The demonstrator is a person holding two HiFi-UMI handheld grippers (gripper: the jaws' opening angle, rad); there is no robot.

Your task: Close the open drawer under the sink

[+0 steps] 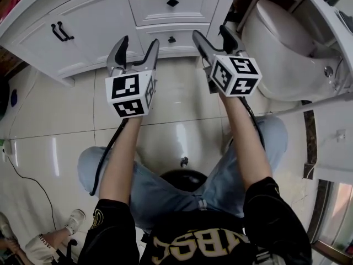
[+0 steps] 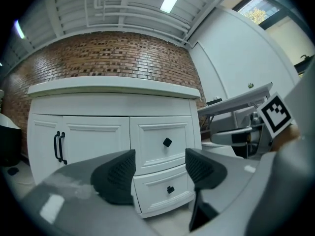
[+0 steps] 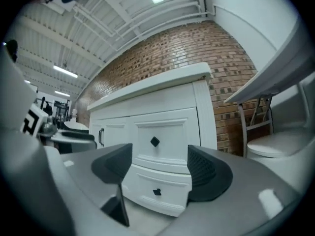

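Left gripper (image 1: 139,43) and right gripper (image 1: 210,33) are hovering wide open, empty; lower drawer (image 1: 172,39) is sticking out at 12 o'clock, tile floor (image 1: 171,87) between.

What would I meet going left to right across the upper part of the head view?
In order: black door handles → left gripper → lower drawer's black knob → right gripper → white toilet.
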